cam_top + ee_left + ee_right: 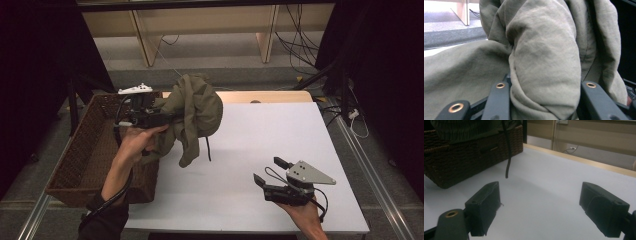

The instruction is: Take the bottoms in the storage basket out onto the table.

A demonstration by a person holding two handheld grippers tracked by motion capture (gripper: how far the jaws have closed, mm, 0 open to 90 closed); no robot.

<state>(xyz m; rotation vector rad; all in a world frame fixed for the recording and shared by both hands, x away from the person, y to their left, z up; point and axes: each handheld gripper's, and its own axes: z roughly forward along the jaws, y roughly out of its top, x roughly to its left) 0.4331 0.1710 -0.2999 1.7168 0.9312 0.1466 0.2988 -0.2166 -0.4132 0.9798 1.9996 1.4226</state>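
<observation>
white worktop [260, 150] is seen under dim light, with a wicker basket [90, 155] at its left edge. an olive garment [195, 112] is held bunched above the basket's near-right corner, clamped in the left tool [544, 100]; a dark drawstring [208, 147] hangs from it. the basket is judged to lie just left of and below the garment. the right tool [539, 210] rests well apart at the near right, jaws spread and empty.

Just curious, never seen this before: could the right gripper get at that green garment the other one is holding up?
Probably yes. The right gripper rests open low on the white table, and bare tabletop lies between it and the garment, which hangs from the left gripper beside the basket.
</observation>
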